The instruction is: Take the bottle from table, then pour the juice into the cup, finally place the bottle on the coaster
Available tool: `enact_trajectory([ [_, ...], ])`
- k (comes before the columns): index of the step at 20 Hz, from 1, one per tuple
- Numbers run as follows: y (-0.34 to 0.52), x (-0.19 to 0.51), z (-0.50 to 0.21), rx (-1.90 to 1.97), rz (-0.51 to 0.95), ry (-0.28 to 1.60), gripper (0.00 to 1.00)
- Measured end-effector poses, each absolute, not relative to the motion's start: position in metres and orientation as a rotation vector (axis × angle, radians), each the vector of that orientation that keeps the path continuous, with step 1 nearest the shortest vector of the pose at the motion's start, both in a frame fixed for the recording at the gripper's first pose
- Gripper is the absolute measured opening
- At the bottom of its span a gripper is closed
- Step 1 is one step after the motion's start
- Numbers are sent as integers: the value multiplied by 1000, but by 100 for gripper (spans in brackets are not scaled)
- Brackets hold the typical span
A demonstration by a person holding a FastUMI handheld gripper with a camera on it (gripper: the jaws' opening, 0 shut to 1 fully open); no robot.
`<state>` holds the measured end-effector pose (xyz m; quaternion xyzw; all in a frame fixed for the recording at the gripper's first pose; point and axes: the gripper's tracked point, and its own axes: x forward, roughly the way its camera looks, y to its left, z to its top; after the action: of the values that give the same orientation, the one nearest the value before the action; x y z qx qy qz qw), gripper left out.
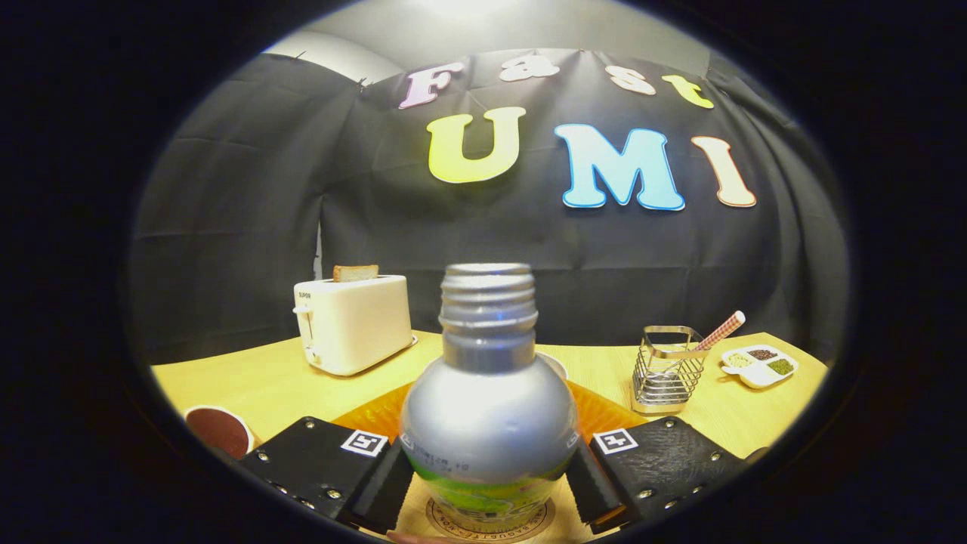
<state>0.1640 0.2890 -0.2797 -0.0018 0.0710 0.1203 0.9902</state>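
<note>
One bottle (488, 423), uncapped, upright, clamped between both fingers of gripper (489, 472), above one coaster (491, 521). Beyond: one cup (219, 429), one toaster (353, 323).

The hand-held gripper (489, 472) is level, its two fingers (385, 483) pressed against something held between them.

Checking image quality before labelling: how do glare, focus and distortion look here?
Gripper view: soft glare on the silver bottle between the gripper fingers; bottle neck slightly blurred; fisheye bends the table edge; toaster and utensil rack stay sharp.
</note>
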Motion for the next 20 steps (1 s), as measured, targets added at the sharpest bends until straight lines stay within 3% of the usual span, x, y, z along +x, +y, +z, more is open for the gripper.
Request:
enact_trajectory([
  [6,287,155,-225,1,224,100,84],
  [20,221,99,-3,-47,78,-26,84],
])
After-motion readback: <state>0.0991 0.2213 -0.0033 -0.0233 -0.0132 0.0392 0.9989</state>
